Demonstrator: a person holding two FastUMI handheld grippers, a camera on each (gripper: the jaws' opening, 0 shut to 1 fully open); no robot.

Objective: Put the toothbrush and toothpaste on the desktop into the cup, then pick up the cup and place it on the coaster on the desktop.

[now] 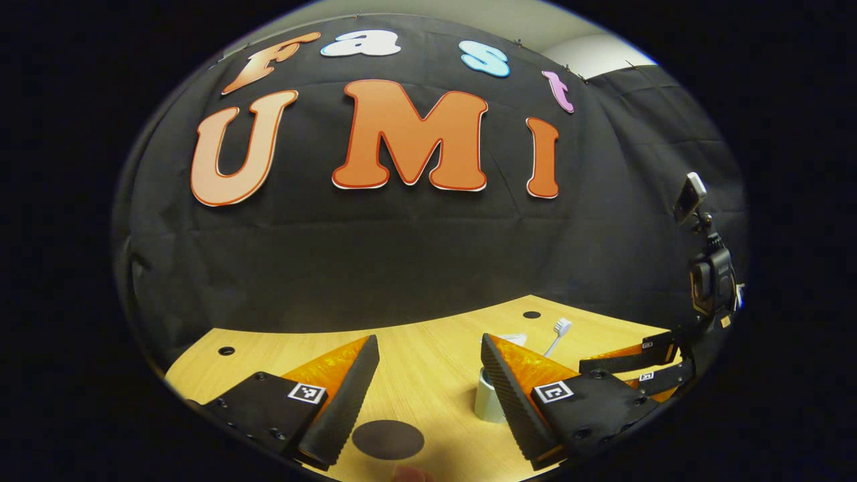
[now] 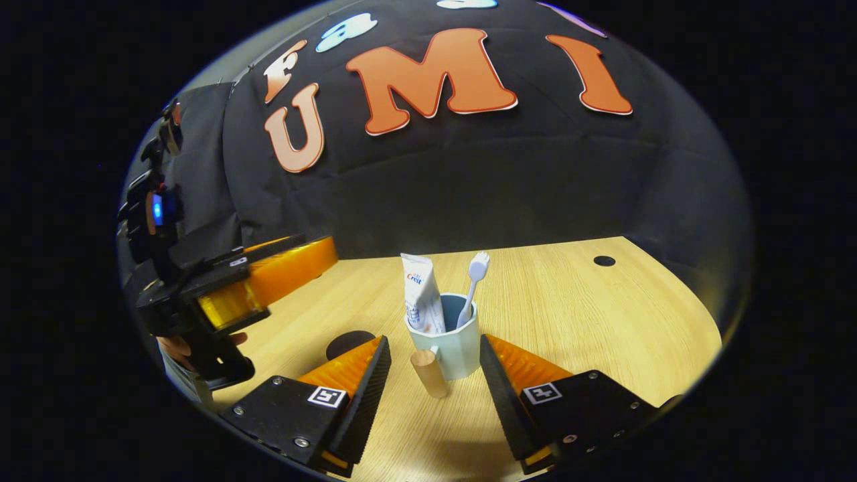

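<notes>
A pale cup [image 2: 455,345] with a wooden handle [image 2: 428,373] stands upright on the wooden desktop [image 2: 589,321]. A toothpaste tube [image 2: 422,294] and a white toothbrush [image 2: 477,269] stand inside it. My right gripper [image 2: 434,343] is open, and the handle lies between its fingertips without touching them. A dark round coaster [image 2: 348,343] lies flat to the cup's left. My left gripper [image 1: 428,343] hovers open above the coaster [image 1: 388,438]. Its own finger hides part of the cup [image 1: 487,400]; the toothbrush [image 1: 561,328] head sticks up behind that finger.
The left gripper [image 2: 321,258] and the hand [image 2: 181,348] holding it are at the left of the right gripper view. The right gripper [image 1: 602,372] lies low at the right of the left gripper view. The desktop has small dark holes [image 1: 226,350] [image 2: 604,260]. Black cloth closes the back.
</notes>
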